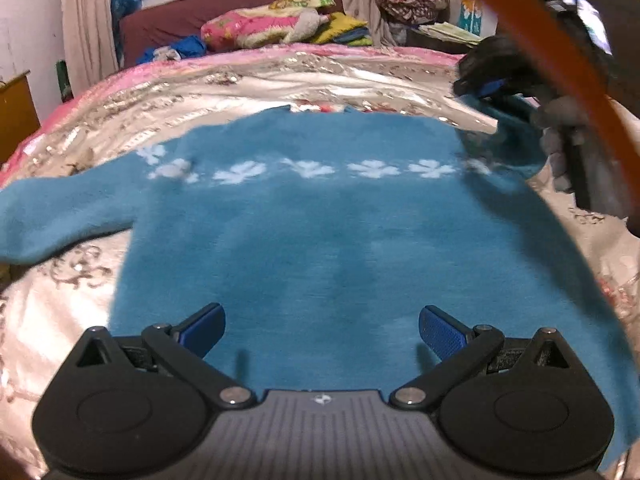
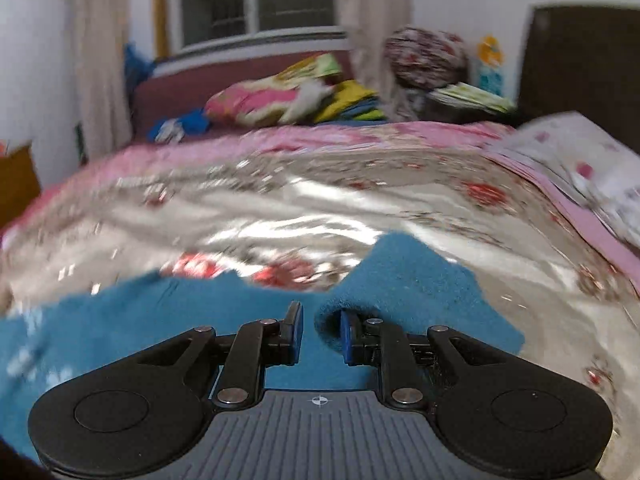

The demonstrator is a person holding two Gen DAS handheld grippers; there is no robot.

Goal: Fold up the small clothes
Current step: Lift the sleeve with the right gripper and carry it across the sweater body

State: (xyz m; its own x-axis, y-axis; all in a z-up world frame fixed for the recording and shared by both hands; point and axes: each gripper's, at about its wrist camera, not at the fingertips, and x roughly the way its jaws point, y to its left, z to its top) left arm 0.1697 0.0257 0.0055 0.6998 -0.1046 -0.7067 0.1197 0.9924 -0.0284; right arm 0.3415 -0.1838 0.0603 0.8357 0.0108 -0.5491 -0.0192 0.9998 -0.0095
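left gripper [image 1: 322, 334]: black linkage arms, silver pivot screws, blue textured pads [image 1: 442, 334], grey ribbed body with crosshair mark. right gripper [image 2: 320, 338]: same build. orange cable [image 1: 532, 28], grey glove [image 1: 560, 152].

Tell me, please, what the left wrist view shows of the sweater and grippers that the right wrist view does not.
Only the left wrist view shows the blue sweater spread flat with its row of white flowers, one sleeve lying outstretched, the left gripper open above the hem, and the right gripper seen from outside at the far sleeve.

Only the right wrist view shows the right gripper's fingers partly apart, one beside a folded sleeve edge, and the white floral pillow.

Both show the shiny floral bedspread and the window.
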